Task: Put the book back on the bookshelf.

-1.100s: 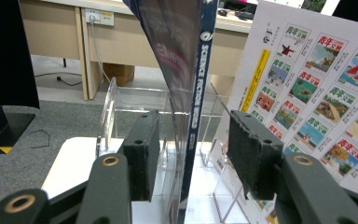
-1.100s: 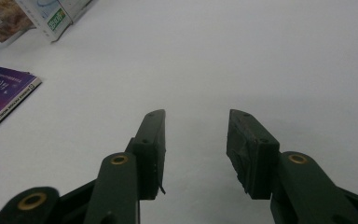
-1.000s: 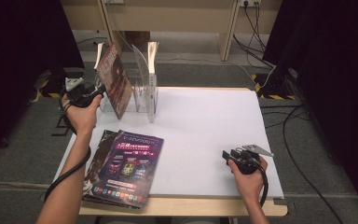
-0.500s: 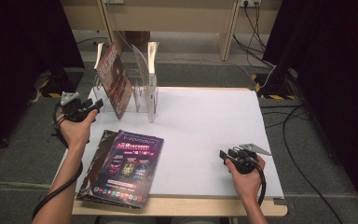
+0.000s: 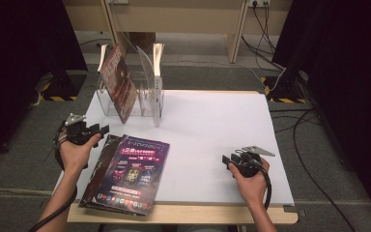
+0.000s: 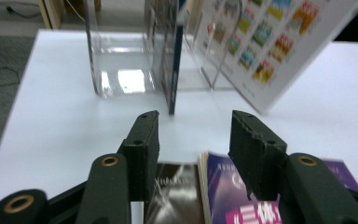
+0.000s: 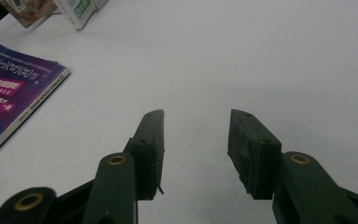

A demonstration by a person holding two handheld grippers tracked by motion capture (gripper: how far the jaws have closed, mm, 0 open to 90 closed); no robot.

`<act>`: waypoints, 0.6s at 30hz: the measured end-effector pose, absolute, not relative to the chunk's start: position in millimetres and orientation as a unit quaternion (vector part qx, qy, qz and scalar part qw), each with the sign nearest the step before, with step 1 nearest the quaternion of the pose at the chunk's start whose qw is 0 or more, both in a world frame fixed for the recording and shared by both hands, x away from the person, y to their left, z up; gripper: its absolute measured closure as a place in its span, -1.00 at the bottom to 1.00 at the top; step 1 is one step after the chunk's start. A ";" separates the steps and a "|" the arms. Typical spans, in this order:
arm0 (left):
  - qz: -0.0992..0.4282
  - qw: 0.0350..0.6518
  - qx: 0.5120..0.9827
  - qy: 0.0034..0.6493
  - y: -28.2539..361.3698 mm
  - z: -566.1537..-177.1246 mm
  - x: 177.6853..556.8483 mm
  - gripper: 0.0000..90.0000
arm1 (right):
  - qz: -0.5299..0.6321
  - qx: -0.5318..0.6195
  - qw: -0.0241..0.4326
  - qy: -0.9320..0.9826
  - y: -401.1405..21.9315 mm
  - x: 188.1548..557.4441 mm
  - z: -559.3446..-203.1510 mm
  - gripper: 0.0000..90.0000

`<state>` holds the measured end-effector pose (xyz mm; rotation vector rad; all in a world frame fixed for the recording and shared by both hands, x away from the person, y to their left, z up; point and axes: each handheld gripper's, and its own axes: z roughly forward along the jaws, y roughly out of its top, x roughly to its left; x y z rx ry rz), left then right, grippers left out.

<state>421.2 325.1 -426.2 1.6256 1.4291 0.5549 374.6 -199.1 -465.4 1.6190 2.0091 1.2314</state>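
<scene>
A stack of magazines, the top one with a purple cover (image 5: 134, 170), lies flat at the front left of the white table (image 5: 212, 125). My left gripper (image 5: 101, 129) hovers at the stack's far left corner, open, with nothing between its jaws. In the left gripper view the left gripper (image 6: 193, 135) looks over the purple cover (image 6: 242, 198) and a dark magazine (image 6: 175, 186) toward a clear rack (image 6: 121, 60). A magazine (image 5: 118, 82) leans upright in that rack (image 5: 147, 94). My right gripper (image 5: 227, 159) rests open near the front right, and the right gripper (image 7: 196, 140) has only bare table between its jaws.
The rack's other slots hold a thin upright booklet (image 5: 157, 65). The table's wooden front edge (image 5: 188, 212) runs below the stack. Cables (image 5: 309, 145) lie on the carpet to the right, and a wooden bench leg (image 5: 234, 34) stands behind the table.
My left hand has come down and toward the person, from beside the magazine in the rack to the far left corner of the flat stack. The right hand has stayed put.
</scene>
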 end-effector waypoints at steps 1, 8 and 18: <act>0.216 0.435 0.658 0.576 324.5 -429.7 420.2 0.17 | 0.426 0.560 0.139 0.697 -196.8 374.9 -464.6 0.25; 0.170 0.421 0.672 0.585 317.9 -455.8 412.4 0.15 | 0.418 0.551 0.119 0.713 -177.6 382.8 -464.0 0.25; 0.132 0.405 0.682 0.594 319.2 -479.6 403.8 0.11 | 0.405 0.524 0.084 0.745 -134.2 397.2 -464.7 0.25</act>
